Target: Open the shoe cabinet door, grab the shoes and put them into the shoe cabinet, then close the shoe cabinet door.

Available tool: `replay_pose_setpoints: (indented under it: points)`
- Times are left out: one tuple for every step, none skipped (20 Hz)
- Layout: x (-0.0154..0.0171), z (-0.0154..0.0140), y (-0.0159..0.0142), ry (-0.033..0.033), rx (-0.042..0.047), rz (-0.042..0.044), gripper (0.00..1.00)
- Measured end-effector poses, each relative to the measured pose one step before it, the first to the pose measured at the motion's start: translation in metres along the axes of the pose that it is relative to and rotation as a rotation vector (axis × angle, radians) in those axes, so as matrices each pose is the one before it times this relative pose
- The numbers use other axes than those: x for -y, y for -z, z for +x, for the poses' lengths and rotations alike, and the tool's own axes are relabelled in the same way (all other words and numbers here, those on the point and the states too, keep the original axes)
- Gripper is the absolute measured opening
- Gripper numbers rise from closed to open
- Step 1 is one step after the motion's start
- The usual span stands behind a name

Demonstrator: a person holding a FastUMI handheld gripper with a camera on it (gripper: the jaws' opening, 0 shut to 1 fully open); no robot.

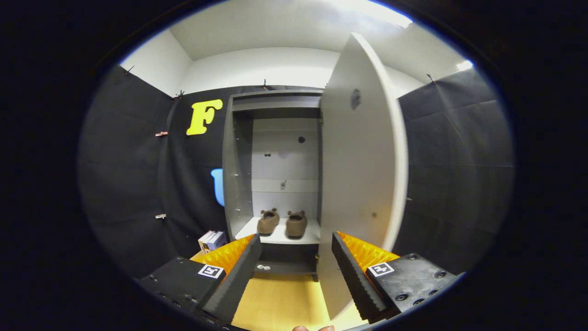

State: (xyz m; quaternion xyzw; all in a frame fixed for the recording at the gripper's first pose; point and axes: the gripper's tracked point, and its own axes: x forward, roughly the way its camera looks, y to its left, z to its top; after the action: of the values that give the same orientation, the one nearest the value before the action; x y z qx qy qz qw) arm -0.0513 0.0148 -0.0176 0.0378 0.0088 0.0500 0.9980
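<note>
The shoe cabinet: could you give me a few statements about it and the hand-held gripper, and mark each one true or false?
1. The shoe cabinet has its door open. True.
2. Two brown shoes sit side by side on a shelf inside the cabinet. True.
3. The hand-held gripper is clamped on one shoe. False: its fingers are spread apart with nothing between them, and the shoes lie beyond them.
4. The shoes lie on the wooden floor outside the cabinet. False: they are on the shelf inside.
5. Some books stand on the floor beside the cabinet. True.
</note>
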Motion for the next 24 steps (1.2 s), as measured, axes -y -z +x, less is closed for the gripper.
replay_pose_setpoints:
  points:
    - [0.01779, -0.00577, -0.00173, 0.02833, -0.00499, 0.01374, 0.98]
    - [0.01789, -0.00637, 0.00010, 0.02701, -0.00520, 0.01041, 0.98]
    - [0.01820, -0.00532, 0.00054, 0.03062, -0.00450, 0.00216, 0.98]
    - [0.01770, -0.00395, -0.00154, 0.02225, 0.00228, 0.00395, 0.98]
    - [0.01598, -0.00259, -0.00271, 0.02153, 0.00088, 0.00136, 0.98]
    - [0.01748, 0.00002, 0.00237, 0.02733, -0.01239, -0.00036, 0.97]
    - [0.01616, 0.00293, 0.00326, 0.02655, -0.01523, 0.00615, 0.97]
    - [0.01414, 0.00503, 0.00206, 0.01709, -0.01514, 0.00983, 0.97]
    - [0.01169, 0.00751, 0.00044, 0.01286, -0.00203, 0.00679, 0.97]
    - [0.01213, 0.00884, 0.00051, 0.01421, -0.00235, -0.00058, 0.98]
    - [0.00898, 0.01238, 0.00397, 0.01099, -0.00926, -0.00355, 0.98]
    - [0.00779, 0.01577, 0.00428, 0.01440, -0.02117, -0.00726, 0.98]
    - [0.00306, 0.01708, -0.00414, 0.00948, -0.01207, -0.01577, 0.98]
    - [0.00229, 0.01171, -0.00168, 0.00661, -0.00520, -0.01089, 0.98]
    - [-0.00115, 0.00955, -0.00224, 0.00015, 0.00012, -0.00333, 0.98]
    - [-0.00302, 0.00894, -0.00034, -0.00511, -0.00552, 0.00005, 0.98]
    - [-0.00274, 0.00770, -0.00121, -0.00178, -0.00084, -0.00012, 0.98]
    - [-0.00354, 0.00515, -0.00035, -0.00327, -0.00123, -0.00357, 0.98]
    - [0.00044, 0.00132, -0.00065, 0.01207, -0.00158, -0.00862, 0.98]
    - [0.00010, 0.00069, -0.00219, -0.00018, 0.00804, -0.00046, 0.98]
    - [-0.00332, 0.00007, 0.00070, -0.00022, -0.00440, 0.00908, 0.96]
    - [-0.00427, -0.00062, 0.00206, -0.00536, -0.00874, 0.01739, 0.96]
    - [-0.00366, 0.00050, 0.00164, -0.00211, -0.00386, 0.02060, 0.96]
    - [-0.00301, -0.00171, 0.00135, 0.00315, -0.00543, 0.01410, 0.96]
